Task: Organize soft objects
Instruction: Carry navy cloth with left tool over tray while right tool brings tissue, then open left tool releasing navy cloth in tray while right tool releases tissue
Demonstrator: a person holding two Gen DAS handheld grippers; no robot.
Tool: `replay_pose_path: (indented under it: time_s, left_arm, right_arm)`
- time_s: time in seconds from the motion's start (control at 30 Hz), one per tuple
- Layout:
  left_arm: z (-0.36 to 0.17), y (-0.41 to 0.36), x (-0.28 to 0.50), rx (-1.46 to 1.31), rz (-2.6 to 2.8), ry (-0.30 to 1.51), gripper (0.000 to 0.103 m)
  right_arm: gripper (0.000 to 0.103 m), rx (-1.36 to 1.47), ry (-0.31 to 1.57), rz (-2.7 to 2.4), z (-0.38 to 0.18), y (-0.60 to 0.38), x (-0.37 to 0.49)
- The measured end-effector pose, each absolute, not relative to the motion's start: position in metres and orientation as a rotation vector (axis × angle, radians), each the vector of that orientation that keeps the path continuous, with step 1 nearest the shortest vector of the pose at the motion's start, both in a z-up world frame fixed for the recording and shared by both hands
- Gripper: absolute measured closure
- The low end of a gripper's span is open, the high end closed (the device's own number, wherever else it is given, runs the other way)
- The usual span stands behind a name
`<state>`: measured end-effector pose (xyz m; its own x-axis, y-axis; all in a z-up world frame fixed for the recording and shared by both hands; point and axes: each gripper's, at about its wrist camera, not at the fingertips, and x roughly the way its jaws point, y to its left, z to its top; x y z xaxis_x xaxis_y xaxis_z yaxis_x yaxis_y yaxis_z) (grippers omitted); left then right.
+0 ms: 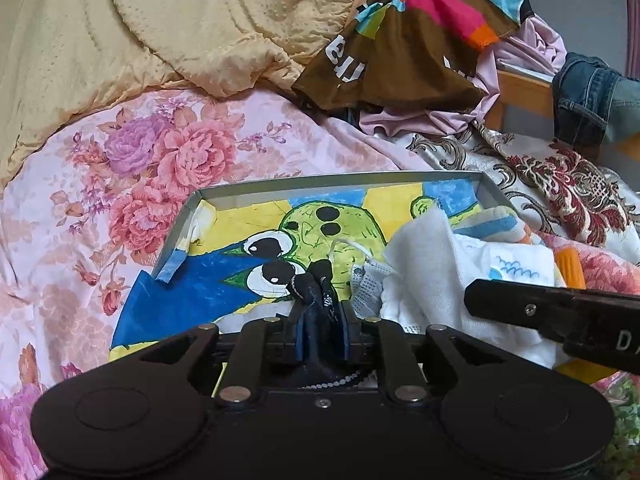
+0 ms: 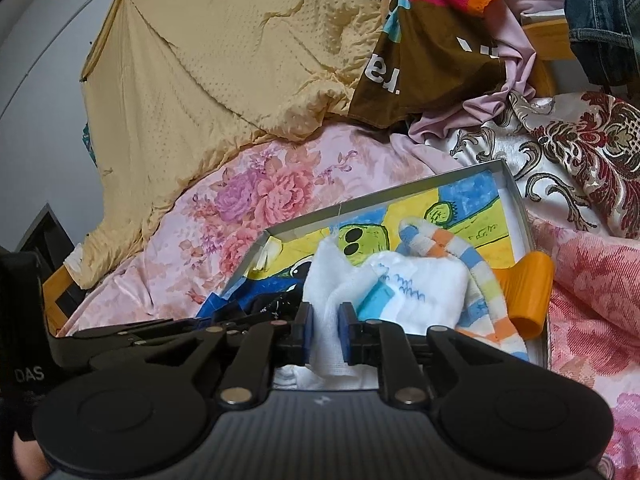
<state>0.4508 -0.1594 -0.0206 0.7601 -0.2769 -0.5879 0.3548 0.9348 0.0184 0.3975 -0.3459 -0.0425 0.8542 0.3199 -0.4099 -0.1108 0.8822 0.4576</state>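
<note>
Two grippers reach into one shallow box (image 1: 320,182) that lies on a bed, on a pink floral sheet (image 1: 160,160). The bottom of the box carries a drawing of a green creature on yellow and blue.

At the far left of the bed a yellow quilt (image 1: 180,20) is heaped along the back edge. The floral sheet spreads in front of it, up to the left wall of the box.

Near the front edge of the box, about at its middle, is the left gripper (image 1: 320,320). Its fingers stand narrow, and a dark sock (image 1: 316,292) with small white marks fills the gap and touches both blue pads. The top of the sock stands above the pads, over the drawing.

Just beside it, to the right, is the right gripper (image 2: 325,328). Its fingers are narrow too, and a white cloth (image 2: 332,280) runs between them, touching both pads. This cloth belongs to a pile of white soft things in the right half of the box. A striped sock (image 2: 480,276) in blue, orange and white lies on this pile, near the right wall. An orange plastic piece (image 2: 528,292) sits on the right wall of the box.

Behind the box, toward the back right corner of the bed, there is a brown cloth (image 1: 400,60) with bright patches, then a lilac garment (image 1: 532,44). A cream and red patterned cloth (image 1: 560,176) lies beside the right wall of the box. Jeans (image 1: 588,96) hang at the far right.
</note>
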Motion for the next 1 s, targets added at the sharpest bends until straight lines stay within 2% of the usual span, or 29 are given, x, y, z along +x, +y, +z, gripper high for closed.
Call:
replay_pose_path:
  time_s: [0.13,0.27,0.77,1.0]
  left_arm:
    - [-0.018,-0.158,0.447,0.14,-0.352,0.606,0.078]
    - [-0.015,-0.156,0.443,0.145,-0.35,0.604,0.066]
    - [0.008,-0.139,0.421,0.136,-0.287,0.576,0.033]
    - [0.025,-0.124,0.4,0.099,-0.249,0.551,0.023]
  right_arm:
    - [0.075,0.415,0.506,0.224,-0.041,-0.343,0.396]
    - [0.069,0.397,0.508,0.221,-0.038,-0.341,0.395]
    - [0.039,0.343,0.483,0.177,-0.017,-0.345,0.376]
    - [0.021,0.314,0.453,0.16,-0.004,-0.345,0.359]
